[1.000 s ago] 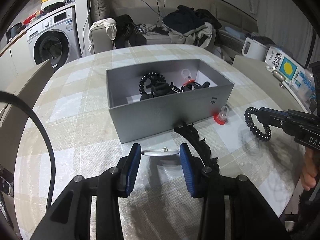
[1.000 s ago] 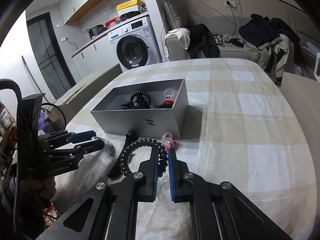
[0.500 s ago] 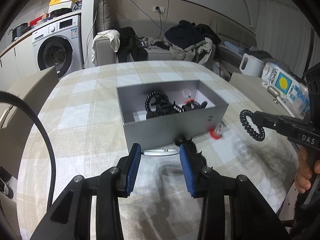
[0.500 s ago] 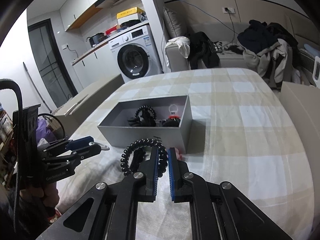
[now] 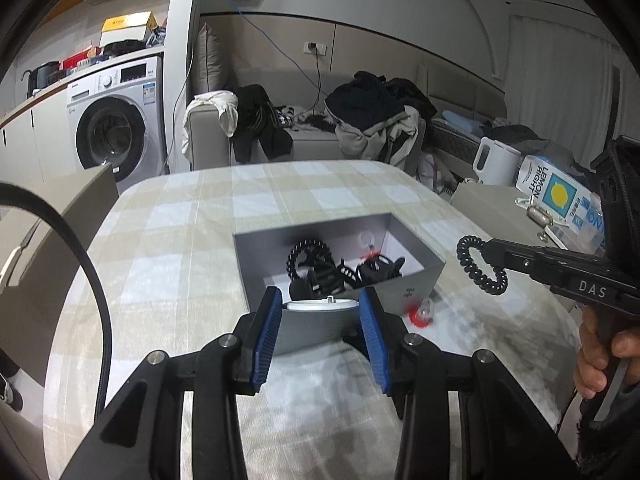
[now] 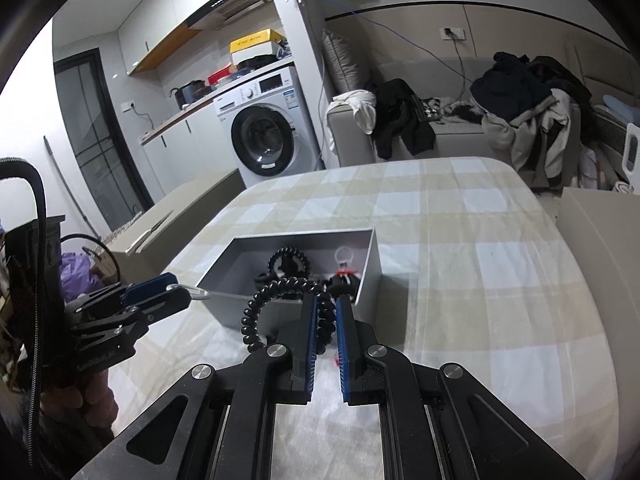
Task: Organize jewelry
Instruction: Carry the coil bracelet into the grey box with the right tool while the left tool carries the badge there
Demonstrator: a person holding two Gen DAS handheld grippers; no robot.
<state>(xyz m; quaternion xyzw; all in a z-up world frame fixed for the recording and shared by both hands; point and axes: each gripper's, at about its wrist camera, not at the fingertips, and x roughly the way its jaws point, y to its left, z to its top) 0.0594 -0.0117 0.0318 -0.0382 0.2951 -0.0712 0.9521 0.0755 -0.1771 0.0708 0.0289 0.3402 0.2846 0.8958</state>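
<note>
A grey open box (image 5: pixel 316 326) (image 6: pixel 362 280) sits on the checked tablecloth and holds a black coil tie, black clips and a red-and-clear ring. My left gripper (image 5: pixel 322 306) is shut on a silver bangle (image 5: pixel 320 304), held above the box's near wall; it also shows in the right wrist view (image 6: pixel 192 291). My right gripper (image 6: pixel 325 308) is shut on a black spiral hair tie (image 6: pixel 280 300), held in the air right of the box (image 5: pixel 480 266). A red-and-clear ring (image 5: pixel 420 312) lies on the cloth by the box's right corner.
A black hair clip (image 5: pixel 356 334) lies on the cloth in front of the box, mostly hidden by my left fingers. A white kettle (image 5: pixel 496 162) and a lemon carton (image 5: pixel 556 192) stand on a side surface at right. A washing machine (image 5: pixel 116 120) and sofa are behind the table.
Both grippers have risen off the cloth with their items. The left gripper has carried the bangle up over the box's near wall; the right has lifted the hair tie higher.
</note>
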